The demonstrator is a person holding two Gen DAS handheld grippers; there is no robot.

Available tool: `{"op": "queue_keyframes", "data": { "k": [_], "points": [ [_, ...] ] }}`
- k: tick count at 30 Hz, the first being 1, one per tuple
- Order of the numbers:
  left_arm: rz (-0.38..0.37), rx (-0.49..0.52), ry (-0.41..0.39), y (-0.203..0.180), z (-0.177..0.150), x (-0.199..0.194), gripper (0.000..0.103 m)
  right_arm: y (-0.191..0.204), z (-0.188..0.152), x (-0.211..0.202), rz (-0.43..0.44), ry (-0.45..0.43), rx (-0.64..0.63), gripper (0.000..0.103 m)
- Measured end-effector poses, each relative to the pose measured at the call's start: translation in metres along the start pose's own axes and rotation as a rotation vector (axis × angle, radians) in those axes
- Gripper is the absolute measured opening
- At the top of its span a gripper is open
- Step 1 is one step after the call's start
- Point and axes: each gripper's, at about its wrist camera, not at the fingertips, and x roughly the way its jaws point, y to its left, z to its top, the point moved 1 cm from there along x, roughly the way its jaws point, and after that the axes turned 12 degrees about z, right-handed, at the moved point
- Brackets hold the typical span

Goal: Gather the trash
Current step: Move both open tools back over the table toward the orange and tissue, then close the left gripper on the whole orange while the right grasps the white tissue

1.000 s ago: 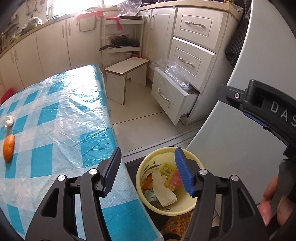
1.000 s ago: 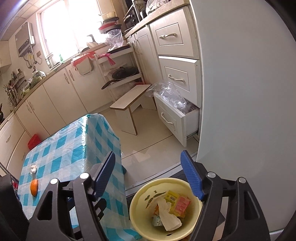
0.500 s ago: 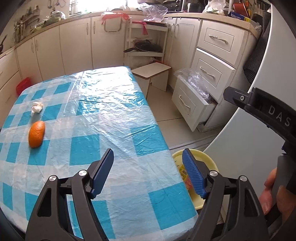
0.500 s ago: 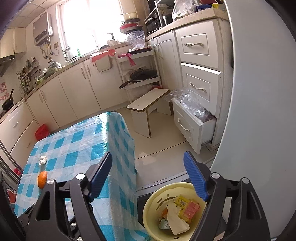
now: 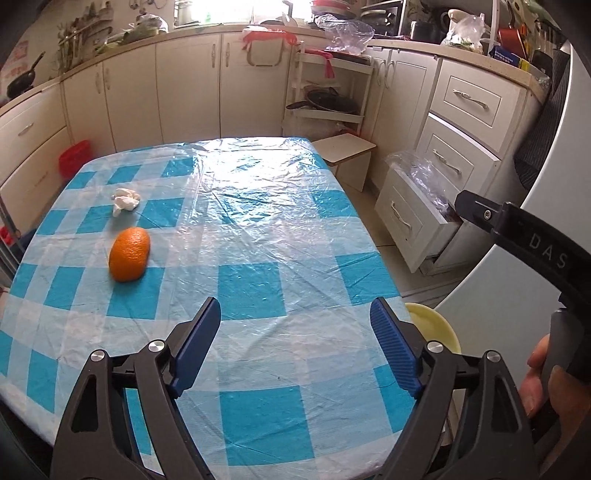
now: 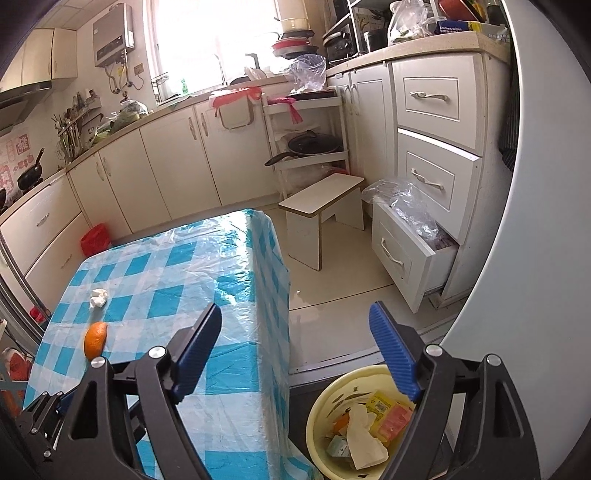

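Left gripper (image 5: 295,343) open, orange peel (image 5: 129,254) far-left

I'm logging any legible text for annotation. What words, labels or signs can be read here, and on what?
"DAS": on the black arm of the right hand-held gripper, cut off by the frame edge.
"kitchen wipes", roughly: on the blue box on the counter; small and blurred.
Red-and-white wall stickers: unreadable.
Yellow packet in the bin: print too small.

Left gripper (image 5: 295,347) wider, now over table (image 5: 258,229).
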Motion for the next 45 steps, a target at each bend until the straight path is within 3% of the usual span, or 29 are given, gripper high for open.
{"op": "queue_keyframes", "data": {
  "k": [7,18,27,33,36,38,41,45],
  "points": [
    [0.046,-0.052,0.007,0.033,-0.002,0.008,0.081,0.017,-0.001,0.009,0.017,0.023,-0.030,0.079],
    [0.156,-0.276,0.058,0.128,-0.003,0.040,0.081,0.040,-0.006,0.024,0.042,0.061,-0.074,0.080],
    [0.205,-0.272,0.045,0.142,0.023,0.072,0.081,0.057,-0.011,0.034,0.061,0.091,-0.122,0.082],
    [0.198,-0.256,0.057,0.144,0.035,0.095,0.081,0.068,-0.010,0.040,0.074,0.100,-0.138,0.082],
    [0.156,-0.254,0.065,0.146,0.039,0.103,0.065,0.078,-0.012,0.046,0.084,0.110,-0.159,0.082],
    [0.132,-0.249,0.083,0.148,0.039,0.107,0.042,0.085,-0.013,0.052,0.095,0.123,-0.171,0.082],
    [0.113,-0.248,0.082,0.154,0.038,0.107,0.025,0.094,-0.013,0.059,0.120,0.135,-0.175,0.082],
    [0.102,-0.267,0.092,0.174,0.026,0.097,0.020,0.113,-0.006,0.072,0.172,0.138,-0.176,0.082]
  ]
}}
